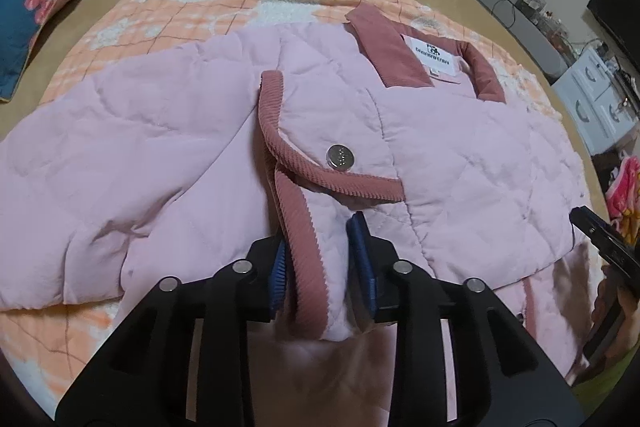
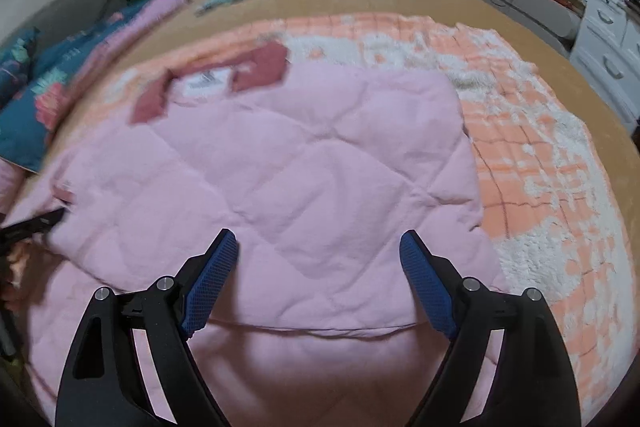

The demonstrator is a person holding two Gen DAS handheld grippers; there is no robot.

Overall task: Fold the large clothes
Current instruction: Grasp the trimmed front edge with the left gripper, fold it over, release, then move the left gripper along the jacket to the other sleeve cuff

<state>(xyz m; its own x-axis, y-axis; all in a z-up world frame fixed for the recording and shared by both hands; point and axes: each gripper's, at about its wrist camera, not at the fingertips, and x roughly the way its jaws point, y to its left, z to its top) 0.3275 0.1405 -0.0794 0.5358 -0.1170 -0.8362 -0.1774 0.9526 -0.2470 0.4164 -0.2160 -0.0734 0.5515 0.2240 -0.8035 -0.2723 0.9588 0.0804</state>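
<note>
Pink quilted jacket [image 1: 460,155] with corduroy trim is lying spread on an orange checked blanket [image 1: 224,7] covering the bed. Left gripper [image 1: 320,259] is pinching the jacket's trimmed front edge between its blue pads. Right gripper [image 2: 318,287] is hovering over the jacket's quilted panel, fingers spread wide, gripping nothing.
</note>
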